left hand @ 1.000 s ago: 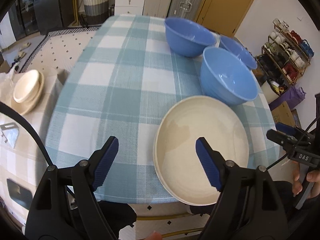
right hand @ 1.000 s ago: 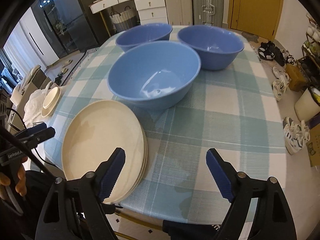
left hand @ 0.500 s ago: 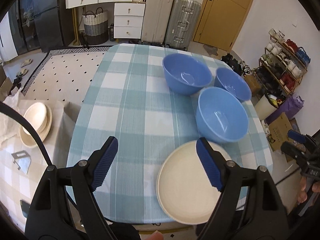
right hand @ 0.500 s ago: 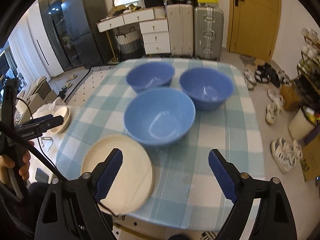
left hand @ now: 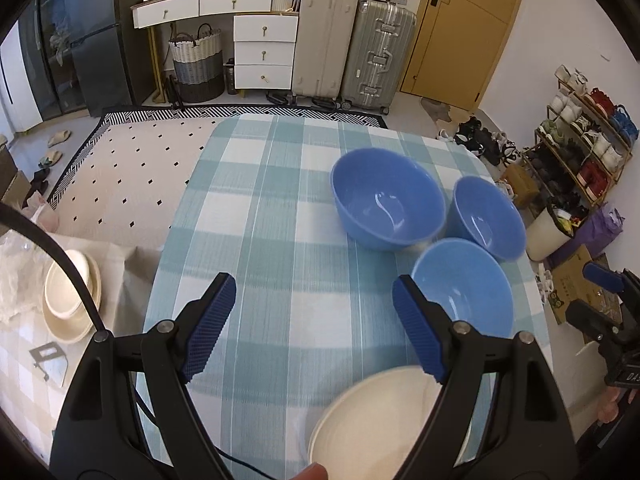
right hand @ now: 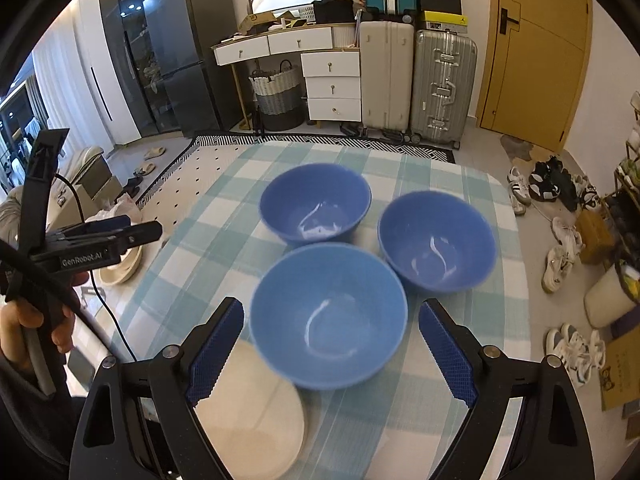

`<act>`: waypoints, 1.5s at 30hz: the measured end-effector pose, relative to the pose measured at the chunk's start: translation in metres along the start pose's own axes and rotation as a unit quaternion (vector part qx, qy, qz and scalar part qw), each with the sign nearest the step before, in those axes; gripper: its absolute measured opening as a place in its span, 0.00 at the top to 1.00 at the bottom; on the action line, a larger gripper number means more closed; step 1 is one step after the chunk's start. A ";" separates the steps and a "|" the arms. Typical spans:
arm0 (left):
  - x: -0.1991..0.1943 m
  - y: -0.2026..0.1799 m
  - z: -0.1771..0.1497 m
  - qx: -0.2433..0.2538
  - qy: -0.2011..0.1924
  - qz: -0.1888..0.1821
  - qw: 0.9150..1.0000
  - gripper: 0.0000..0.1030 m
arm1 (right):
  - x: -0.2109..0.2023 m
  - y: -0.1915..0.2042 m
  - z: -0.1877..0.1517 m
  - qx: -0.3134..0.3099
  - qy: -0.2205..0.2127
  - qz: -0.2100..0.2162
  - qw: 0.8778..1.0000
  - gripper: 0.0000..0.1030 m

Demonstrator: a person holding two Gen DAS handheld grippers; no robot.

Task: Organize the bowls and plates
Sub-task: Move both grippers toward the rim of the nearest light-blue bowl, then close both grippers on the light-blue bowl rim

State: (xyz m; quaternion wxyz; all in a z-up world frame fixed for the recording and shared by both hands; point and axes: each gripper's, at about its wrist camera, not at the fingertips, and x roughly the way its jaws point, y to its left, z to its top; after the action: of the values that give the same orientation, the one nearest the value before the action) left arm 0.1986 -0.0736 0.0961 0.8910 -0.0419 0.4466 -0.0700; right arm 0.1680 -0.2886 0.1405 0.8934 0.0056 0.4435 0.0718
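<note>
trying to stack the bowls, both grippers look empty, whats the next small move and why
Probably lower the right gripper onto the near bowl. It stands open and empty, with that bowl framed between its fingers. The three blue bowls sit apart, unstacked, and the left gripper hangs open over bare cloth.

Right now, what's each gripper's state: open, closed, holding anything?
Left gripper: open, holding nothing, above the checked tablecloth.
Right gripper: open, holding nothing, above the nearest blue bowl.

White drawers [left hand: 264,51], two suitcases [right hand: 416,84] and a yellow door [right hand: 532,52] line the far wall.
</note>
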 end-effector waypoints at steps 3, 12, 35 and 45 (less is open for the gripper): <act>0.018 -0.003 0.017 -0.003 0.006 -0.006 1.000 0.23 | 0.016 -0.007 0.020 0.002 0.003 -0.003 1.000 0.12; 0.071 0.004 0.050 -0.028 0.011 -0.016 0.999 0.23 | 0.074 -0.021 0.066 0.008 0.025 -0.012 1.000 0.12; 0.191 0.000 0.081 -0.020 0.050 -0.002 0.999 0.23 | 0.218 -0.033 0.127 -0.024 0.086 -0.029 0.996 0.12; 0.220 0.004 0.077 -0.040 0.066 -0.021 0.997 0.23 | 0.250 -0.028 0.136 -0.049 0.101 -0.051 0.992 0.12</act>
State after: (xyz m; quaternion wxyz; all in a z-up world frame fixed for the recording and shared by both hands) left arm 0.3910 -0.1042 -0.0319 0.8557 -0.0820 0.5057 -0.0729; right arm 0.4282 -0.2754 0.0231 0.8457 -0.0676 0.5271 0.0480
